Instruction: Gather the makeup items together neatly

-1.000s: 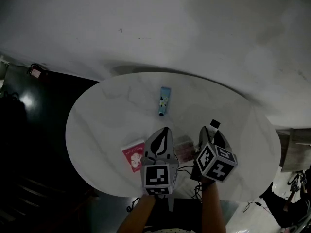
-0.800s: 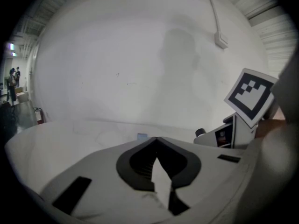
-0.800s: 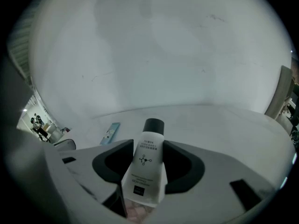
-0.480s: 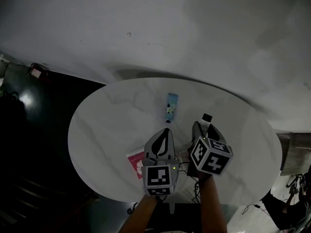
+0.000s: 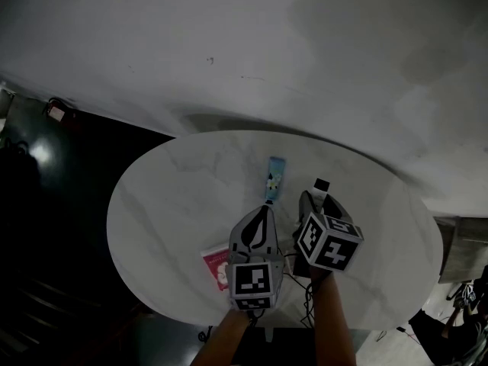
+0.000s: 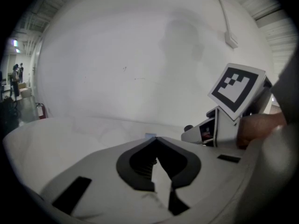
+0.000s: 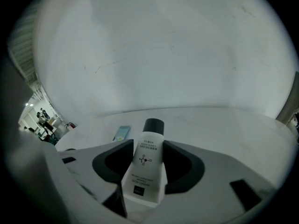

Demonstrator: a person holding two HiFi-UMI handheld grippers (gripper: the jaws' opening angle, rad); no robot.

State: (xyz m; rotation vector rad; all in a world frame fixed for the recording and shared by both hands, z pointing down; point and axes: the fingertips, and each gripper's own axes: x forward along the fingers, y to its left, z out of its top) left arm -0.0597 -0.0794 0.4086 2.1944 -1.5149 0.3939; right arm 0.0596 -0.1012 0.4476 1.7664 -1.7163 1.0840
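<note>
White marble worktop (image 5: 168, 197) is backed by a pale wall. A black-capped white tube (image 7: 147, 167) is clamped in the right gripper (image 5: 314, 203) near the middle. The left gripper (image 6: 156, 138) is closed, empty. A blue tube (image 5: 274, 179) is seen just beyond, a red packet (image 5: 214, 265) nearer.

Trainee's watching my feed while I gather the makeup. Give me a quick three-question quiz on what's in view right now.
1. True or false: the blue tube lies on the table, in neither gripper.
2. What does the right gripper hold? A) the blue tube B) a white tube with a black cap C) a red packet
3. How do the left gripper's jaws stand, and what is between them?
Key: 1 true. 2 B. 3 shut, with nothing between them.
</note>
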